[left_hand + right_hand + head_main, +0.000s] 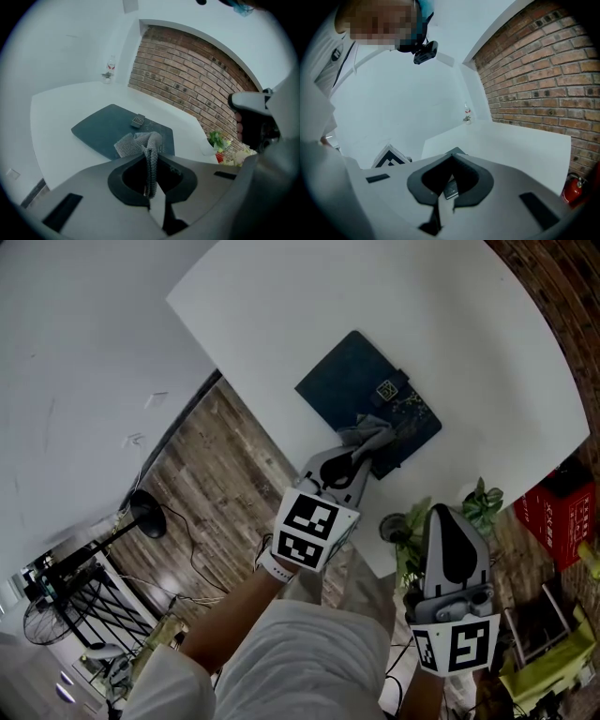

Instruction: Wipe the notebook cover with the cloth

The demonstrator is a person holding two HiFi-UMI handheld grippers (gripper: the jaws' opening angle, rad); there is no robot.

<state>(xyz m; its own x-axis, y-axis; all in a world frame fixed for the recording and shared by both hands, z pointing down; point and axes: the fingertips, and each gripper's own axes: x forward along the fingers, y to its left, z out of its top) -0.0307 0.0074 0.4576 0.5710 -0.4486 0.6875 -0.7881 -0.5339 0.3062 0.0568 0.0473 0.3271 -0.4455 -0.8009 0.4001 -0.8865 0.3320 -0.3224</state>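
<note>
My left gripper (361, 452) pinches the grey cloth (371, 435), which lies bunched on the dark notebook (352, 381) near its 6 o'clock edge, on the white table (469, 324). My right gripper (442, 512), at 4 o'clock and off the table, is pressed together on nothing. I judge the wiping barely begun, with most of the cover left.

Grey left gripper (356, 460) (checkered cube (314, 529)), seemingly white shirt (309, 662)
</note>
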